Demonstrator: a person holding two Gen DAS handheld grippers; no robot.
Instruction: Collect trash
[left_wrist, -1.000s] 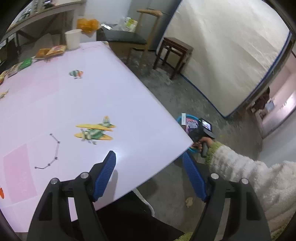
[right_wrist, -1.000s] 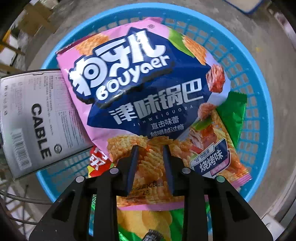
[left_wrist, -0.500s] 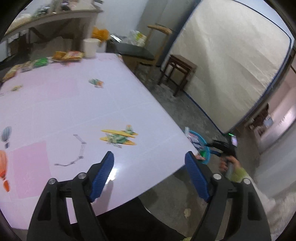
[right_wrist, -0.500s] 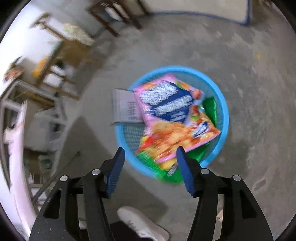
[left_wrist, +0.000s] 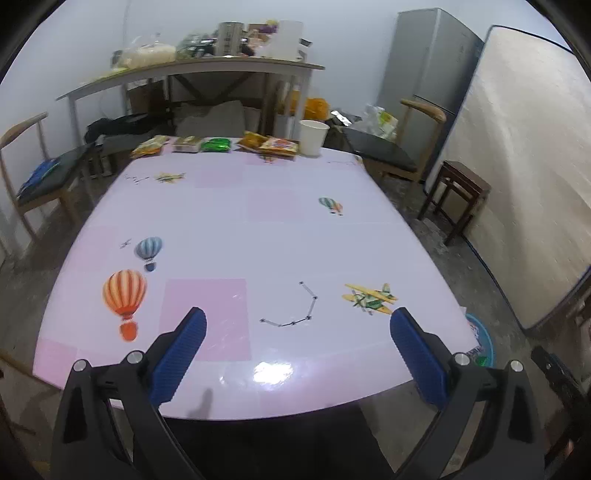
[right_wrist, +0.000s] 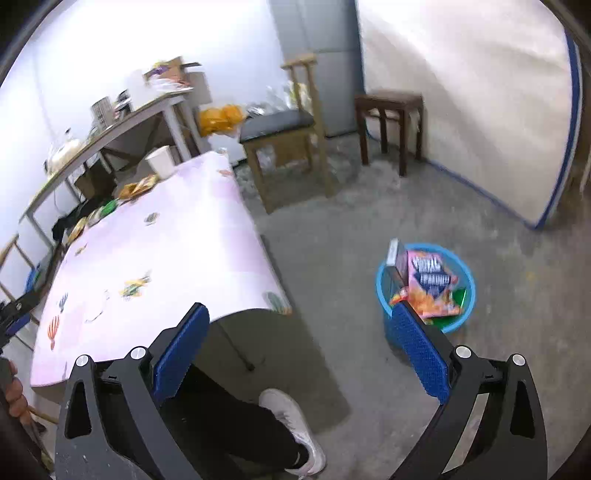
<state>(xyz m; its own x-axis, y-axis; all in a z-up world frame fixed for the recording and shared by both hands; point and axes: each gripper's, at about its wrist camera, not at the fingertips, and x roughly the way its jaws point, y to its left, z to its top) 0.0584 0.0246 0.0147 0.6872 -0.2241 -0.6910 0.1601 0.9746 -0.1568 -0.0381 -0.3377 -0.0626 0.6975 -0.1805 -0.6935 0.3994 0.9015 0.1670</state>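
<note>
Both the left gripper and the right gripper have jaws opening, nothing between them. Snack wrappers line the tabletop's far edge; the blue basket of trash sits on the floor.

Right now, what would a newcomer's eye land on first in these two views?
Probably the pale pink table with its balloon and plane prints, bare but for snack packets and a white cup along its far edge. Next, the blue basket of wrappers on the concrete floor beside it.
</note>
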